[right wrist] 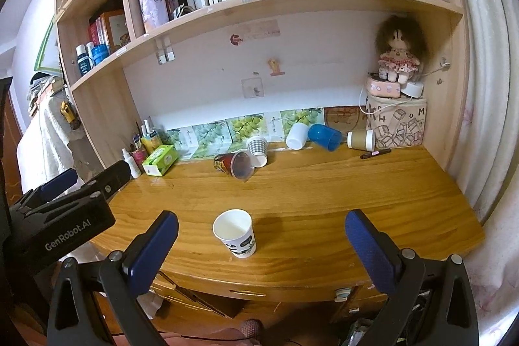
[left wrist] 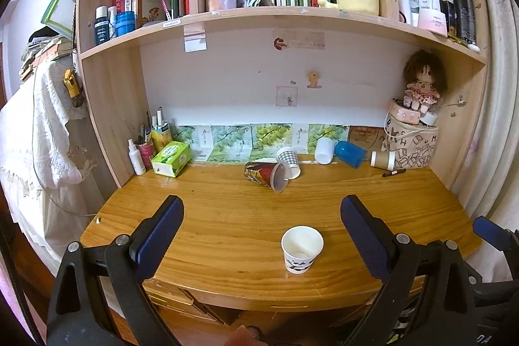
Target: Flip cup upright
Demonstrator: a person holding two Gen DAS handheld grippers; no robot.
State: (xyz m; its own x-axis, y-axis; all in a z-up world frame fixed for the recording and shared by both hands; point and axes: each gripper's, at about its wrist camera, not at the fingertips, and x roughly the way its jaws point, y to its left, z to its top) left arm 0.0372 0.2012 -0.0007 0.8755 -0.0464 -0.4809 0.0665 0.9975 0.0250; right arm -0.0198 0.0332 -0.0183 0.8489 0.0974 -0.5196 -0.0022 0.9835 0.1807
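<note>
A white paper cup with a panda print [left wrist: 302, 249] stands upright near the front edge of the wooden desk [left wrist: 227, 216]; it also shows in the right wrist view [right wrist: 235, 236]. My left gripper [left wrist: 261, 213] is open and empty, held back from the desk, with the cup between its fingers' lines. My right gripper [right wrist: 261, 227] is open and empty, with the cup just left of its middle. Several cups lie on their sides at the back: a red patterned one [left wrist: 264, 175], a checked one [left wrist: 288, 161], a white one [left wrist: 324, 149], a blue one [left wrist: 350, 153], a brown one [left wrist: 382, 159].
A green tissue box [left wrist: 171, 158], a spray bottle [left wrist: 136, 158] and a pen holder stand at the back left. A printed box with a doll [left wrist: 410, 145] fills the back right corner, a pen [left wrist: 393, 173] before it. Shelves with books hang above.
</note>
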